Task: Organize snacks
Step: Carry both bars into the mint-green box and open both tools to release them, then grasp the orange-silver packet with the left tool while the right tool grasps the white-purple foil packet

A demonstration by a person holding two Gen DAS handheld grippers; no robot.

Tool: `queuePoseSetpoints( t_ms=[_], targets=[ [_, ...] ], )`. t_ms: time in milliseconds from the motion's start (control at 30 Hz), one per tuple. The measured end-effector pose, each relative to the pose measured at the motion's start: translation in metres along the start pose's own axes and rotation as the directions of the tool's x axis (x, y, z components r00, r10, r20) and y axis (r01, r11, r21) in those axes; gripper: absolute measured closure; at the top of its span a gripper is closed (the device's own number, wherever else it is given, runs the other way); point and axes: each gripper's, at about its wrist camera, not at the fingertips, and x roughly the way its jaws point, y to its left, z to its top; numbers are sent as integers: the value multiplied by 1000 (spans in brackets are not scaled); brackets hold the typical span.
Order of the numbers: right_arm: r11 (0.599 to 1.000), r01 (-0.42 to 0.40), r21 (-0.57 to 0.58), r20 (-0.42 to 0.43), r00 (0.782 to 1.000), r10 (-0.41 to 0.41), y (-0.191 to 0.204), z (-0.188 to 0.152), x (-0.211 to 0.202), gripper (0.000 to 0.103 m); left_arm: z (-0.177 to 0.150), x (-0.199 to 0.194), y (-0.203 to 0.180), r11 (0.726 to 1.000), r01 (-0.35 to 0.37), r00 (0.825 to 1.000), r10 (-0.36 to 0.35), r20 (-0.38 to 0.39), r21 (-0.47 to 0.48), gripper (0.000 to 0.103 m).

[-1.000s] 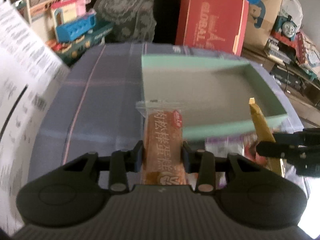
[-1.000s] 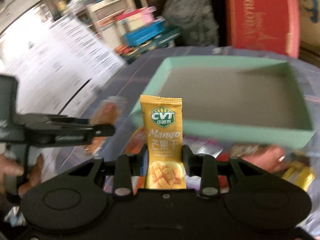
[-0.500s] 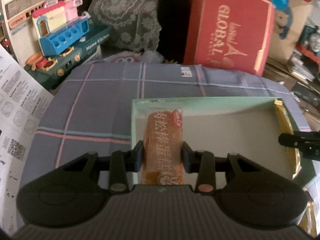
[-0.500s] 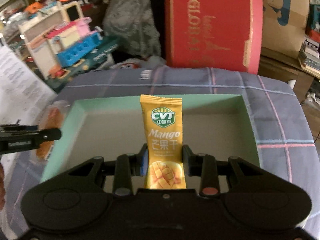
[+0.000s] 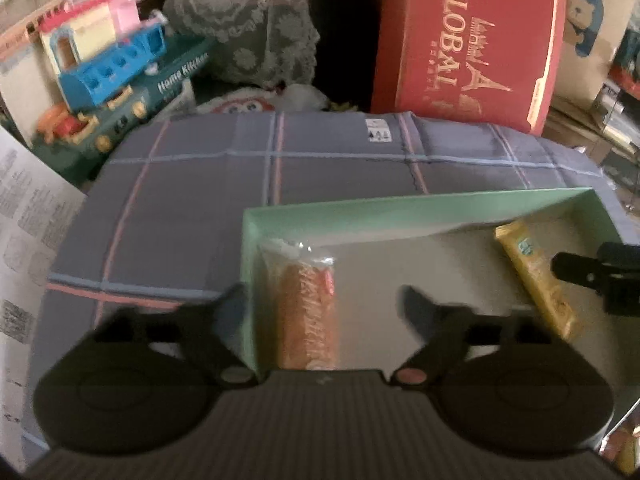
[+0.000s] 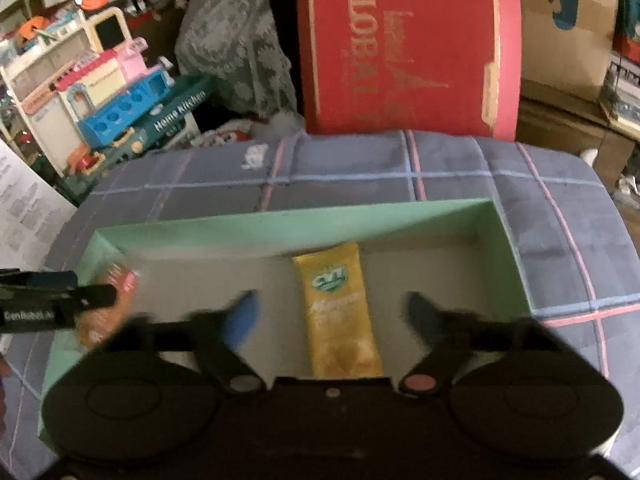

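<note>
Both grippers spread wide, holding nothing. Left gripper (image 5: 324, 300) sits over the left end of the green box (image 5: 400, 208); orange snack (image 5: 308, 312) lies flat on the box floor btwn its fingers, touching neither, close to the left wall. Right gripper (image 6: 332, 312) is over the box middle-right; yellow mango pack (image 6: 340, 312) lies flat btwn its fingers, also free, top end near the far wall. The 2 snacks are well apart. Box rests on a plaid cloth (image 5: 180, 208); red carton (image 5: 468, 40) stands behind.
</note>
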Motion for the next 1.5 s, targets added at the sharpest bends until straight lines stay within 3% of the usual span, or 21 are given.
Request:
queuePoseSetpoints(
  t_ms=[67, 333, 733, 1100, 1500],
  targets=[
    [1000, -3, -7, 8, 1000, 3, 2, 0, -5, 3, -2, -10, -9, 997, -73, 996, 71, 47, 40, 0],
    [1000, -26, 0, 10, 1000, 26, 8, -17, -49, 0, -16, -49, -17, 999, -32, 999, 30, 41, 43, 0],
    [996, -76, 46, -17, 997, 77, 8, -89, -121, 0, -113, -110, -17, 1000, 31, 999, -31, -23, 5, 0],
    [985, -141, 100, -72, 986, 149, 20, -155, -143, 0, -210, -121, -24, 998, 50, 988, -44, -149, 35, 0],
    [986, -153, 62, -63, 986, 157, 45, -166, -146, 5, -239, -114, -21, 995, 100, 971, -104, -214, -26, 0]
  ],
)
